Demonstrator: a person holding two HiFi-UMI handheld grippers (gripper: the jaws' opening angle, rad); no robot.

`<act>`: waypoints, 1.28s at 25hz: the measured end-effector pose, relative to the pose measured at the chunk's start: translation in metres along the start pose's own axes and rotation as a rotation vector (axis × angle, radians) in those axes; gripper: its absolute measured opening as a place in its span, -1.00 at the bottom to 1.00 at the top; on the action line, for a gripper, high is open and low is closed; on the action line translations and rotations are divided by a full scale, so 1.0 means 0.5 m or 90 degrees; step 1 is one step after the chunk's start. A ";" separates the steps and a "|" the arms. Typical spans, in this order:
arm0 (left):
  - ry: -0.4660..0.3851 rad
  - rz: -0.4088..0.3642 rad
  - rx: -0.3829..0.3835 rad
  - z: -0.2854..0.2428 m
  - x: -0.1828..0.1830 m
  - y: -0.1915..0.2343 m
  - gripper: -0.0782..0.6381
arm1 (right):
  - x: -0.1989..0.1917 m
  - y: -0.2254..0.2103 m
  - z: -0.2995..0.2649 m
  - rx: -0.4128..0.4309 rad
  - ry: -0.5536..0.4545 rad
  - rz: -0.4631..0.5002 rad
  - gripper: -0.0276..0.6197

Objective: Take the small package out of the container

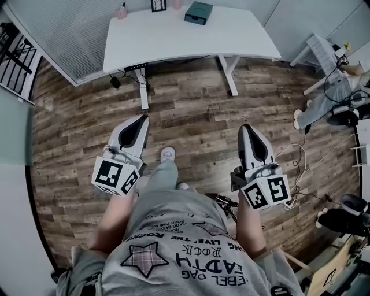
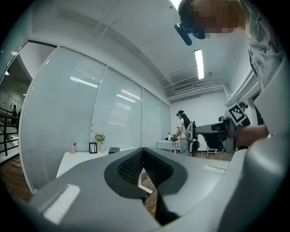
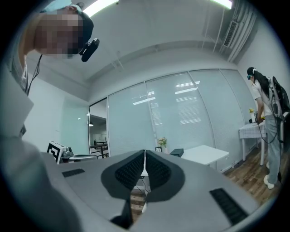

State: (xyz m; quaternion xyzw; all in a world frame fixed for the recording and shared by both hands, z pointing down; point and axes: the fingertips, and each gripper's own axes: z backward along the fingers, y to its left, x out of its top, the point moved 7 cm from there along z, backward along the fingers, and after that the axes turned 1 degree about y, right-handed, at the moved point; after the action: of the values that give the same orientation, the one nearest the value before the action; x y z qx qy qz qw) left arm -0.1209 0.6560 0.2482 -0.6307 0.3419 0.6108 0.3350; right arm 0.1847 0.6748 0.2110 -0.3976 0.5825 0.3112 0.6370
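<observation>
Both clenched, empty: left gripper [image 1: 141,118], right gripper [image 1: 246,128]. Arrive shut at the table's [image 1: 191,40] far-edge dark box [image 1: 198,13] and you'd likely shove it.

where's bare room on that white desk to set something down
The white desk is bare across its whole front and middle, from its left edge to its curved right edge. Only the back edge is crowded, with a pink bottle, a picture frame and a dark box in a row. The back right corner, beyond the dark box, is also free.
</observation>
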 end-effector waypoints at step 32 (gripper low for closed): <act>-0.020 -0.003 -0.077 -0.389 0.013 0.409 -0.75 | 0.011 -0.115 -0.445 -0.103 -0.009 0.015 -0.86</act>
State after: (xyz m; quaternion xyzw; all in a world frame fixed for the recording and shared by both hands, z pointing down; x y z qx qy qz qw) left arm -0.1875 0.3816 0.2466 -0.6408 0.2974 0.6396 0.3031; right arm 0.1247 0.4531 0.2128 -0.4387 0.5553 0.3678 0.6033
